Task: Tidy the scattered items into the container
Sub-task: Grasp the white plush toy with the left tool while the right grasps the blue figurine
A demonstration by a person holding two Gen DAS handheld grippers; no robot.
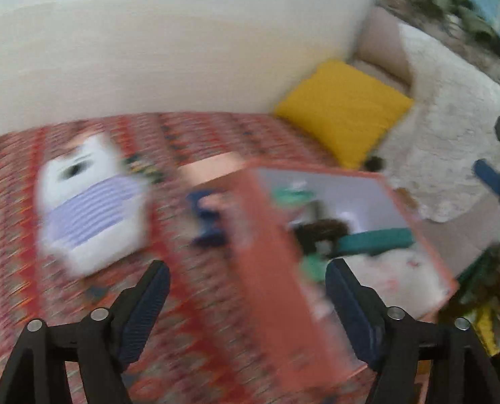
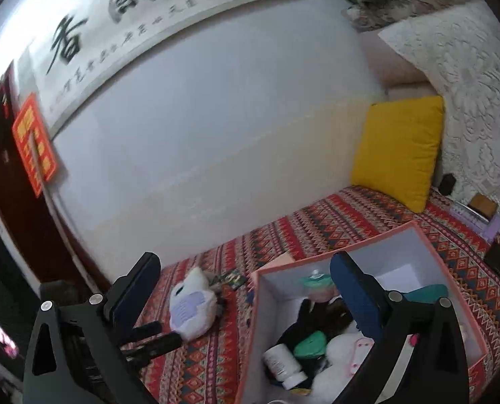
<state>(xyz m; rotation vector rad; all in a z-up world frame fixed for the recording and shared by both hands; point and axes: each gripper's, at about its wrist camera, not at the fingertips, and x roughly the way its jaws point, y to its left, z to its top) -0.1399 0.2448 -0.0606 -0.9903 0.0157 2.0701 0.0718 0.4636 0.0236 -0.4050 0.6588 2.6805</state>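
Left wrist view, blurred by motion: the left gripper (image 1: pixel 246 289) has its jaws apart and nothing between them, above a red patterned bedspread (image 1: pixel 31 303). To the far left lies a white plush toy with a lilac striped body (image 1: pixel 88 208); between it and the container sits a small dark blue item (image 1: pixel 209 219), too smeared to identify. A small dark patterned item (image 2: pixel 233 280) lies just beyond the plush in the right wrist view.

Right wrist view, sharp: the right gripper (image 2: pixel 243 289) is also spread wide and empty, poised at the near left corner of the salmon-pink fabric storage box (image 2: pixel 445 269). The box already holds a white pill bottle (image 2: pixel 280 363), a green lidded item (image 2: pixel 312 341), dark and white soft goods and a teal object (image 2: pixel 428 293). A yellow cushion (image 2: pixel 398 151) leans against the wall at the far right.

Judgement: the step in hand appears to be the reach for one of the items remaining on the bedspread, most likely the plush toy, which lies left of the box. To do it well, bring the open jaws down astride the narrower part of the plush rather than its full width, close only when both pads bracket the fabric, and lift clear of the box wall before carrying across. Soft stuffing compresses, so a deep bite should guard against slipping.
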